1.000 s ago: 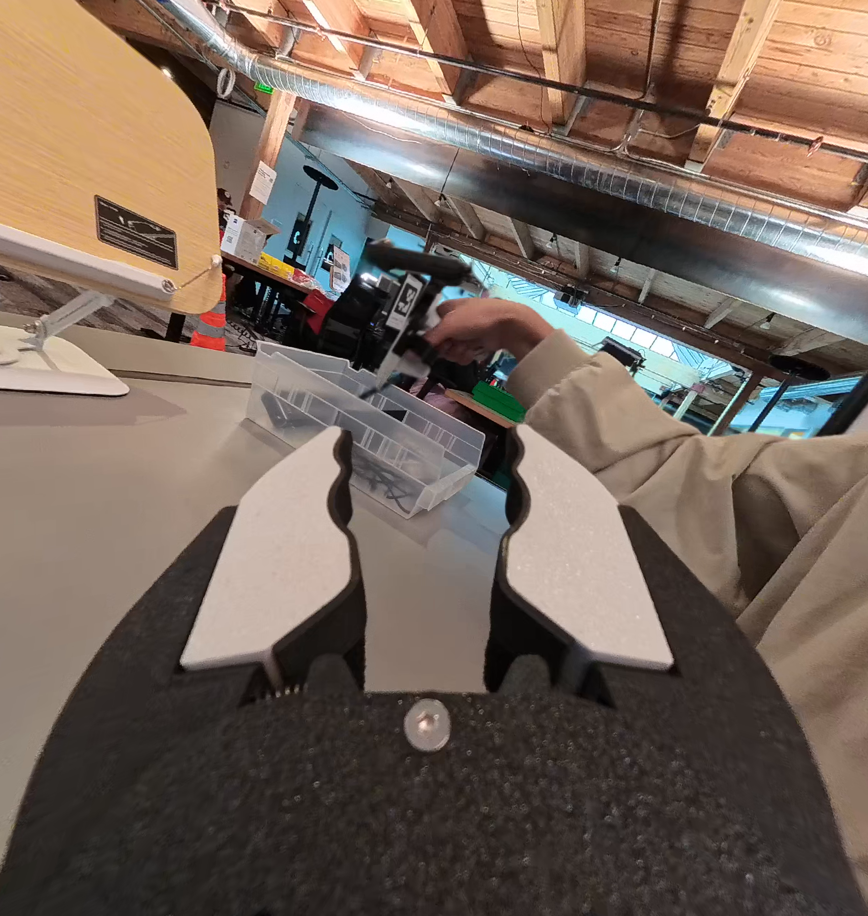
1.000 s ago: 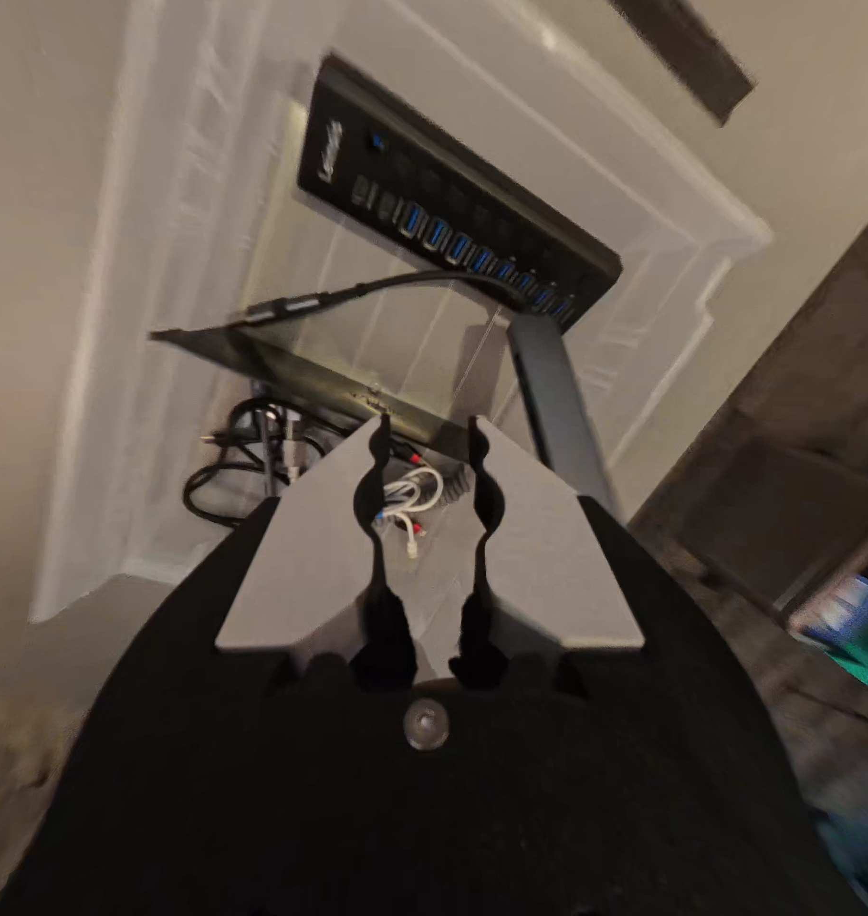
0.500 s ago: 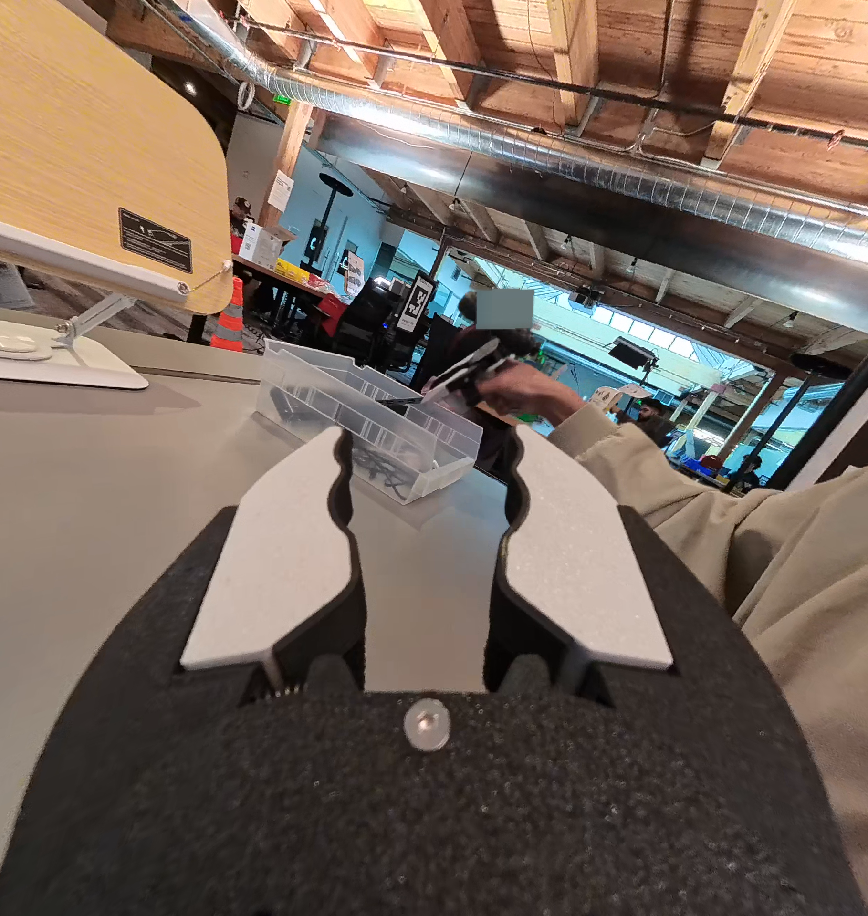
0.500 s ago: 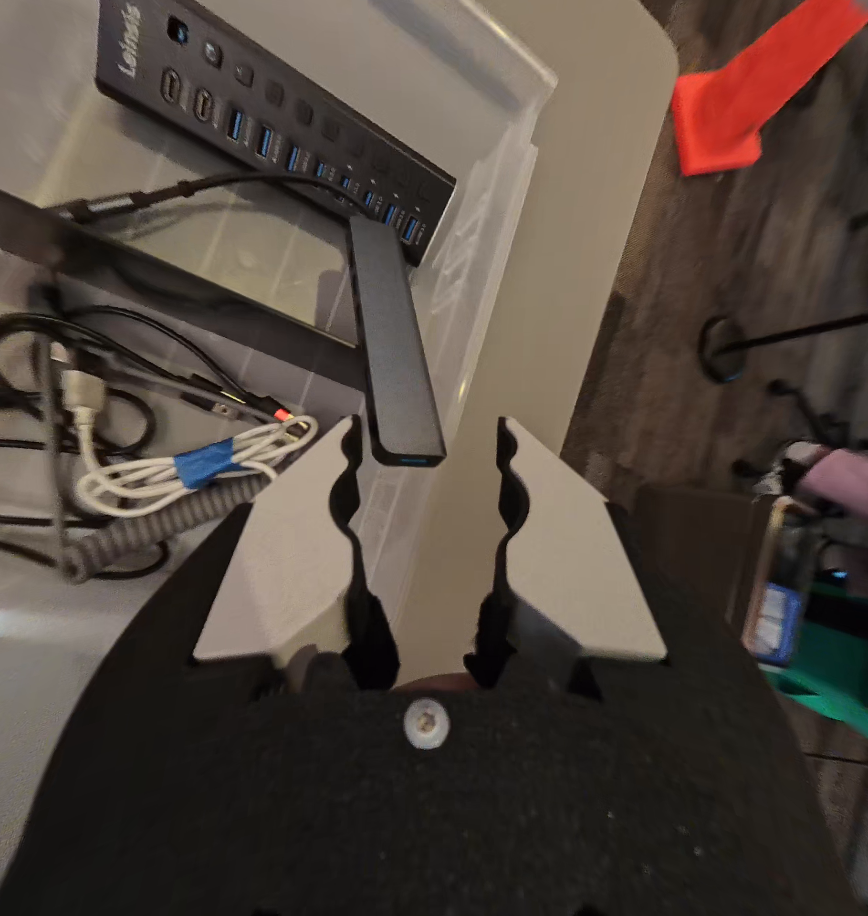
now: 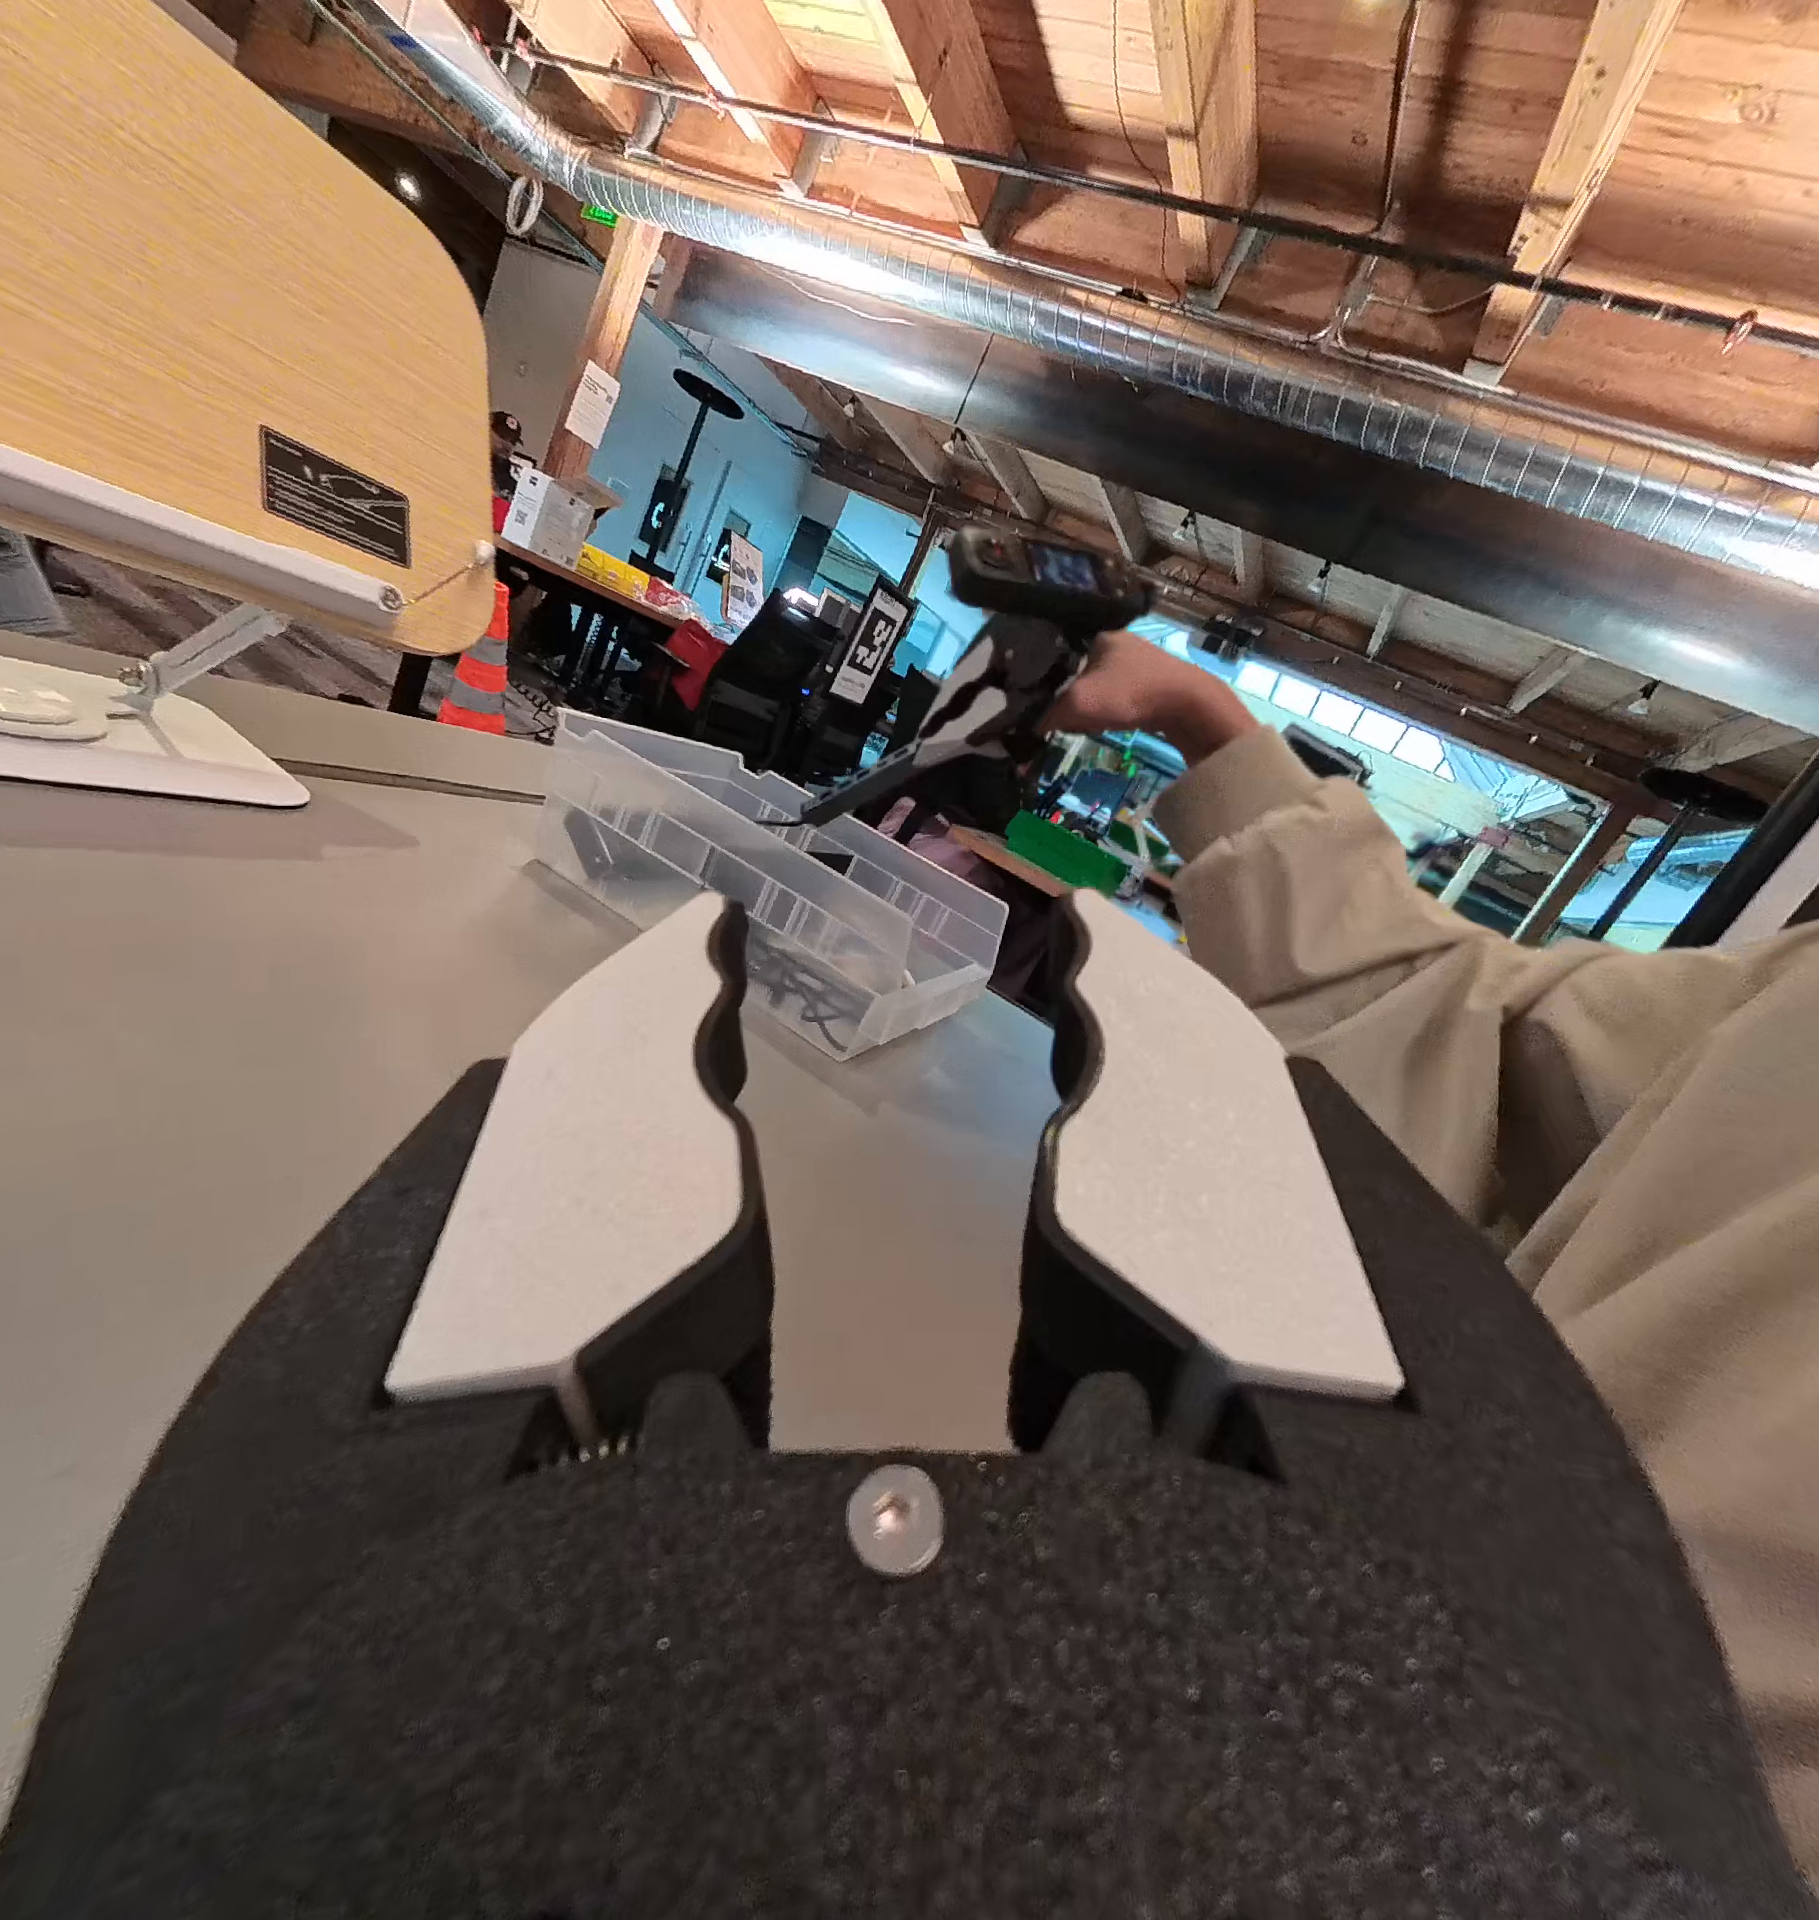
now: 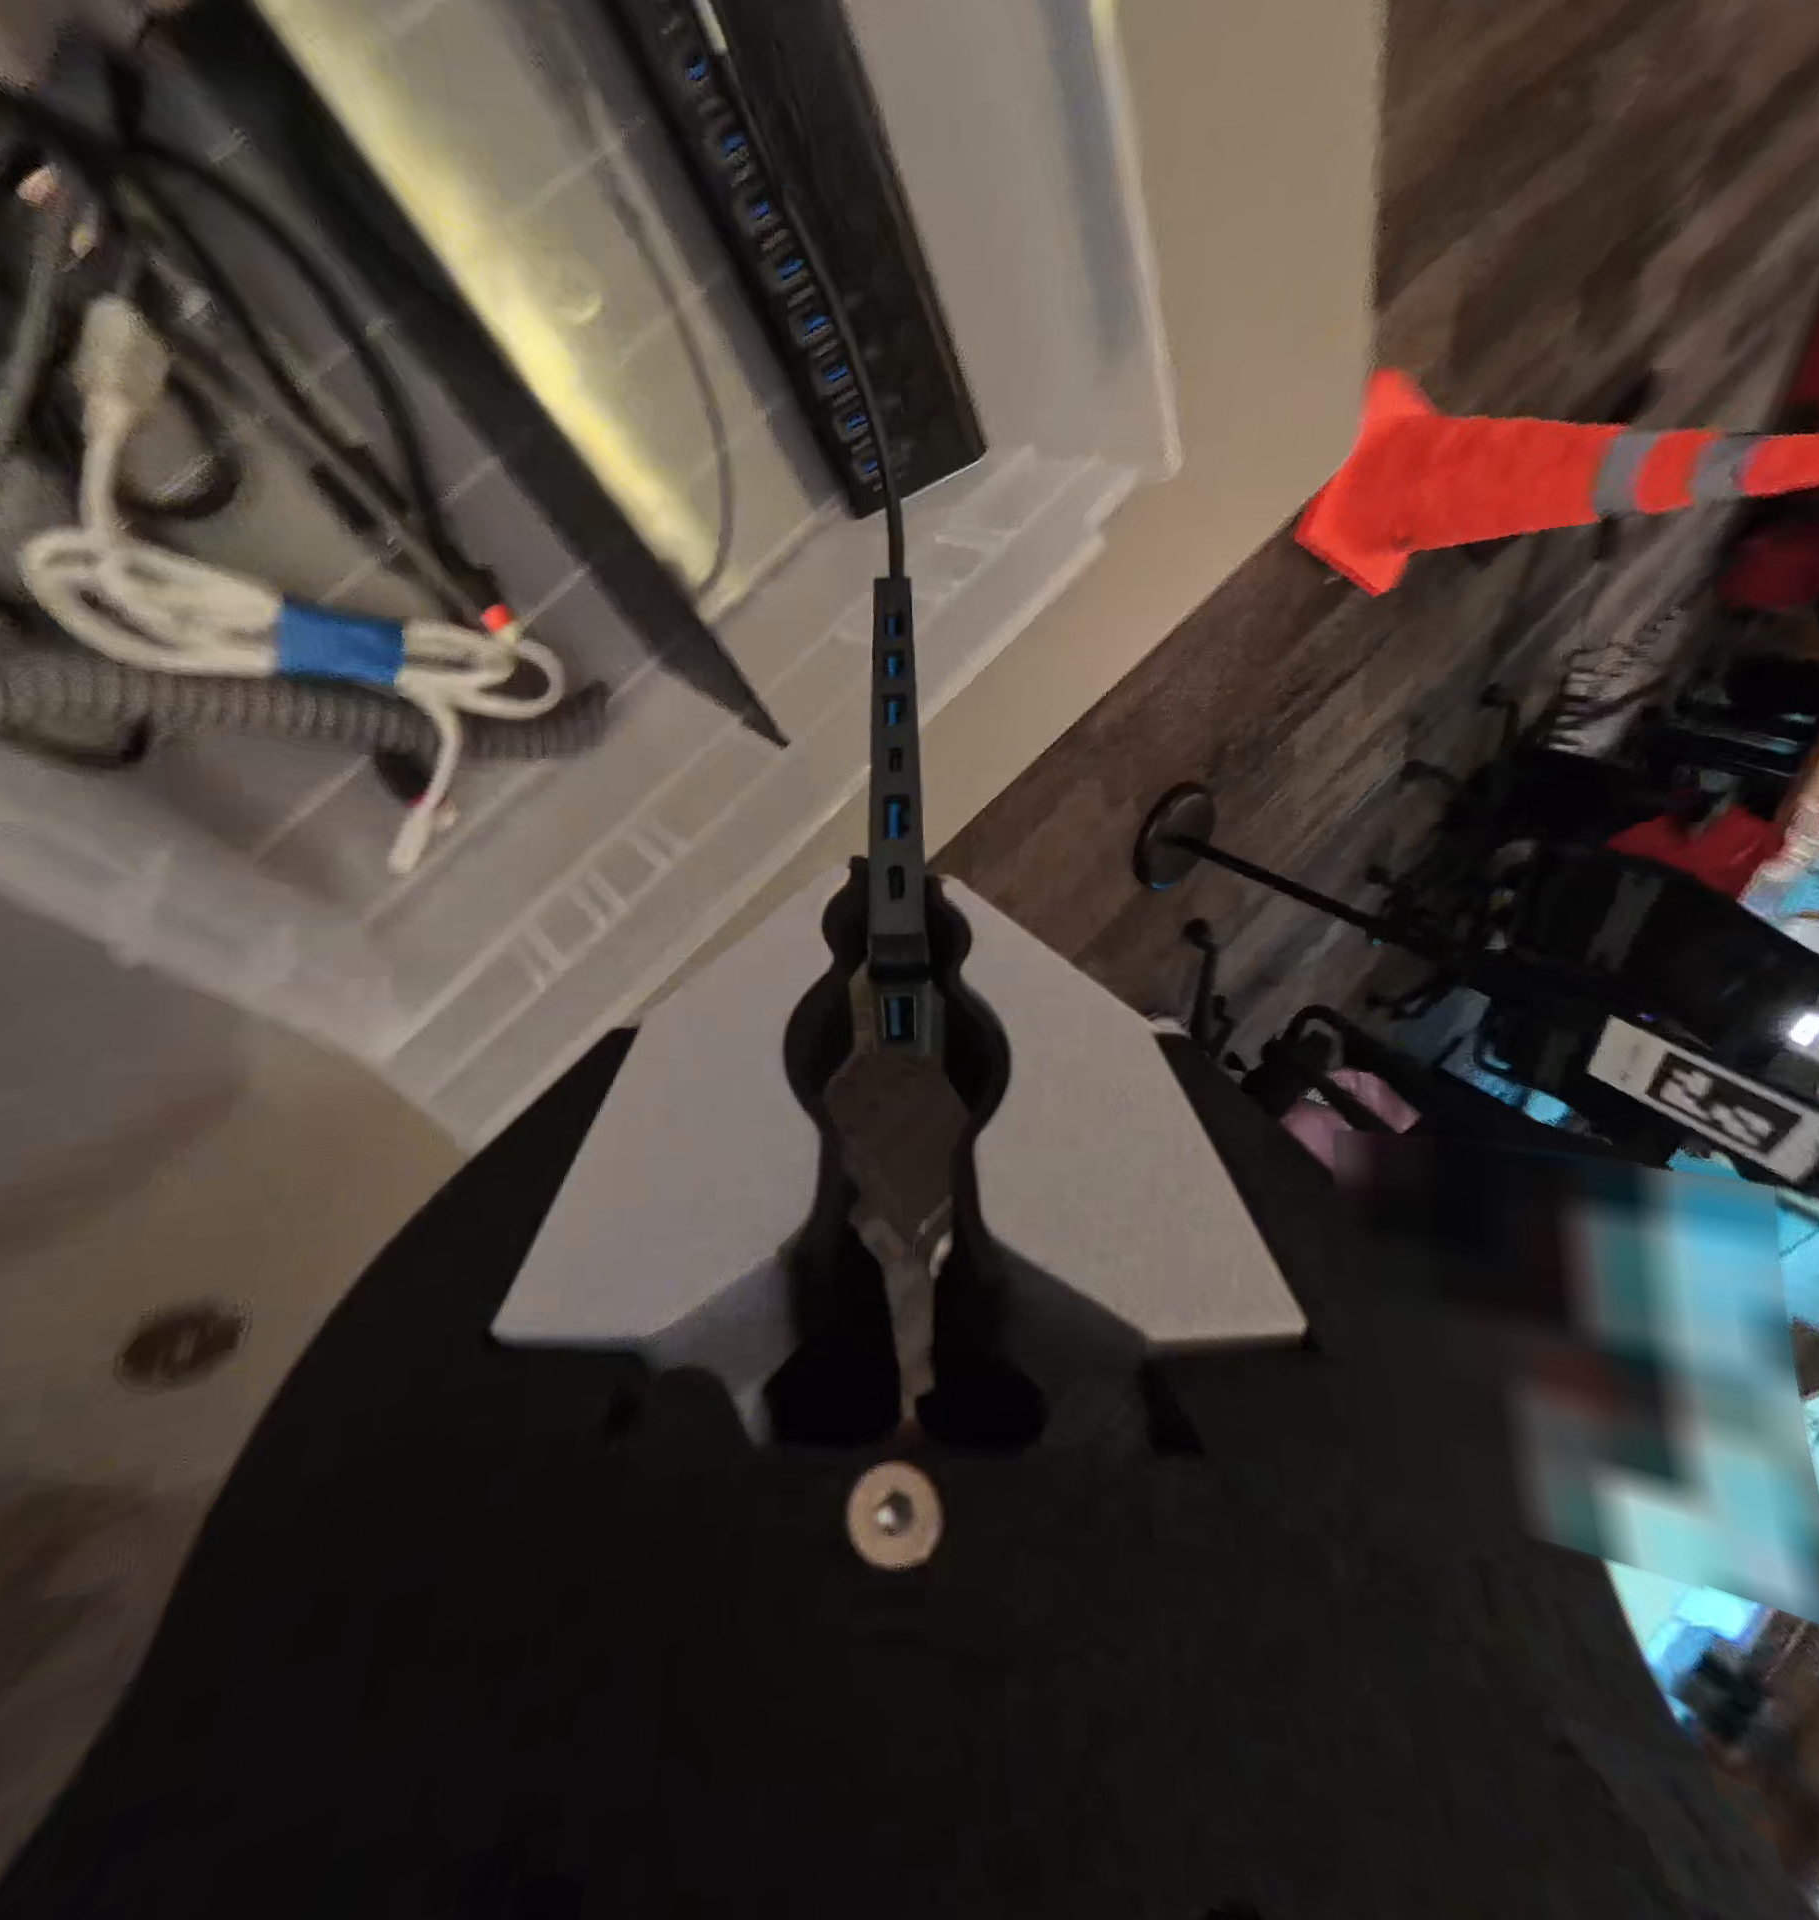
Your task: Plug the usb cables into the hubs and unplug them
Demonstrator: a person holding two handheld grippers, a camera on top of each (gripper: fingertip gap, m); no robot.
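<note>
Lifted since before, slim dark hub (image 6: 893, 769) sits clamped in right tongs (image 6: 897, 883).

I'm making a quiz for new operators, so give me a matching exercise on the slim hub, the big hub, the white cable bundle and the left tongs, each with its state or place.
Things:
1. slim hub
2. big hub
3. white cable bundle
4. left tongs

States or places:
A. lying in the clear bin
B. open, holding nothing
C. tied with blue tape
D. clamped in the right tongs

Pairs: 1-D, 2-A, 3-C, 4-B
</note>
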